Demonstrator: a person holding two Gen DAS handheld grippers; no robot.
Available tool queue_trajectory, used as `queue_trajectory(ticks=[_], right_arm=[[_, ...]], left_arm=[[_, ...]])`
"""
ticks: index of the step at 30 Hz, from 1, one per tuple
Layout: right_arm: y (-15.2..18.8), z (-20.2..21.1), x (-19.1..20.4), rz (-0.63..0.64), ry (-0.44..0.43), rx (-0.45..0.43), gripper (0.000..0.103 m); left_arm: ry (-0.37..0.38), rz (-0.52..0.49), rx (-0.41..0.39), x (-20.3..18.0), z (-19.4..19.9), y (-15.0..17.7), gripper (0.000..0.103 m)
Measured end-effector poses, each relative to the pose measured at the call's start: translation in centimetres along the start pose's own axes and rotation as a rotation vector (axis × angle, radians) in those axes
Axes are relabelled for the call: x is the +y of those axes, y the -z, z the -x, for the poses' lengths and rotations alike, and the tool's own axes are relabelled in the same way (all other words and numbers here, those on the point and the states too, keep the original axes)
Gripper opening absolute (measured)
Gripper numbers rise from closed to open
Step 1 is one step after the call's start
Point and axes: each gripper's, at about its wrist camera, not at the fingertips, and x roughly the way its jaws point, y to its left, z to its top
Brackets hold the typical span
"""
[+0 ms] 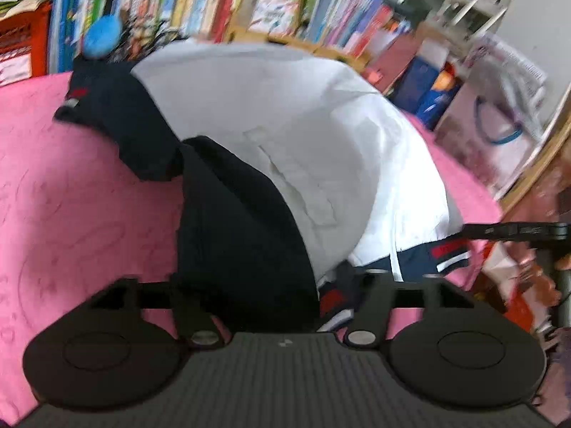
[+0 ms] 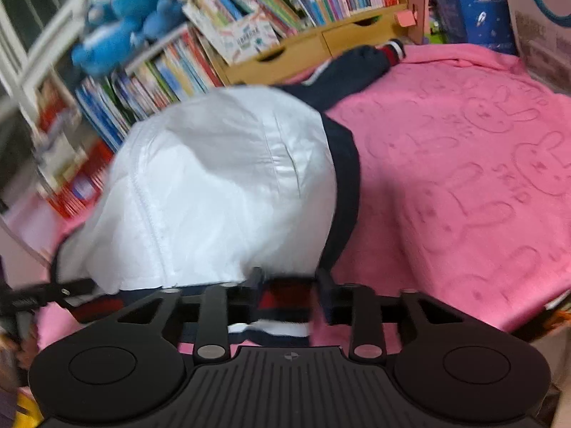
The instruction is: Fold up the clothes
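While both views are smeared by motion blur, the main things can still be made out: a white and navy jacket lies spread on a pink blanket embossed with rabbit shapes, which covers the surface under it. From the left wrist view, the jacket's white panel faces up with a pocket flap near its middle, a navy sleeve with a red and white cuff stretches toward the far left, and a navy fold runs down toward the camera. The left gripper has its jaws standing wide, with the near navy edge of the jacket lying between them; the pads are not seen pressing on the cloth. At the right edge of that view a dark bar of the other tool shows beside the striped hem. From the right wrist view, the jacket bulges up as a white mound edged in navy, its sleeve reaching toward the yellow wooden drawers. The right gripper has its jaws partly apart, straddling the red, white and navy striped hem without clamping it. Behind the blanket stand shelves of colourful books and a blue plush toy.
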Motion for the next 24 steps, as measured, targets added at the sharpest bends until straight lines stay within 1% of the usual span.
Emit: queue_trajectory(ticks=[1, 2, 4, 5, 6, 7, 8, 9, 10, 11, 12, 13, 14, 15, 17, 19, 21, 23, 24], right_arm=[[0.2, 0.0, 0.2, 0.007, 0.001, -0.013, 0.077], [0.3, -0.1, 0.6, 0.015, -0.006, -0.030, 0.084], [0.1, -0.7, 1.4, 0.042, -0.011, -0.047, 0.084], [0.1, -1.1, 1.8, 0.057, 0.003, -0.046, 0.084], [-0.1, -1.6, 2.2, 0.074, 0.024, -0.048, 0.083], [-0.2, -2.3, 2.7, 0.090, 0.049, -0.046, 0.081], [-0.1, -2.9, 3.1, 0.098, 0.073, -0.033, 0.066], [-0.1, -3.6, 3.4, 0.101, 0.099, -0.014, 0.052], [0.0, -3.9, 3.8, 0.116, 0.140, -0.018, 0.048], [0.4, -3.7, 4.0, 0.141, 0.163, -0.016, 0.041], [0.5, -3.4, 4.4, 0.165, 0.172, -0.015, 0.034], [0.5, -3.0, 4.7, 0.178, 0.165, -0.008, 0.031], [0.4, -2.6, 4.9, 0.179, 0.141, 0.003, 0.027], [0.2, -1.9, 5.0, 0.174, 0.106, 0.010, 0.026], [-0.3, -0.4, 5.2, 0.162, 0.031, 0.021, 0.025], [-0.6, 1.3, 5.9, 0.172, -0.029, 0.020, 0.025], [-0.2, 2.6, 6.8, 0.216, -0.049, 0.026, 0.025], [0.6, 3.6, 7.7, 0.269, -0.057, 0.040, 0.025], [1.3, 3.7, 7.9, 0.292, -0.048, 0.059, 0.025]], left_arm=[[0.000, 0.017, -0.003, 0.0, -0.4, -0.2, 0.094], [0.003, 0.035, -0.007, 0.1, -0.9, -0.5, 0.102], [0.032, 0.081, -0.014, 0.2, -2.0, -1.0, 0.103], [0.038, 0.111, -0.005, 0.3, -2.7, -1.3, 0.103], [0.037, 0.125, -0.015, 0.3, -3.1, -1.4, 0.101], [0.030, 0.122, -0.033, 0.2, -3.2, -1.5, 0.096], [0.025, 0.119, -0.031, 0.2, -3.2, -1.7, 0.077], [0.021, 0.116, -0.027, 0.2, -3.2, -1.8, 0.051], [0.048, 0.127, -0.015, 0.4, -2.9, -1.8, 0.042], [0.081, 0.155, -0.008, 0.6, -2.2, -1.6, 0.034], [0.098, 0.173, -0.007, 1.0, -1.3, -1.3, 0.027], [0.096, 0.169, -0.021, 1.1, -0.2, -1.2, 0.025], [0.090, 0.161, -0.038, 1.2, 1.0, -1.1, 0.024], [0.068, 0.145, -0.067, 1.2, 2.4, -0.8, 0.024], [0.039, 0.112, -0.126, 1.2, 5.6, -0.5, 0.024], [0.037, 0.110, -0.152, 1.1, 8.1, -0.1, 0.024], [0.020, 0.096, -0.154, 0.7, 9.7, 0.4, 0.024], [-0.012, 0.075, -0.116, 0.4, 10.0, 1.8, 0.024], [-0.028, 0.071, -0.083, 0.3, 9.4, 2.4, 0.024]])
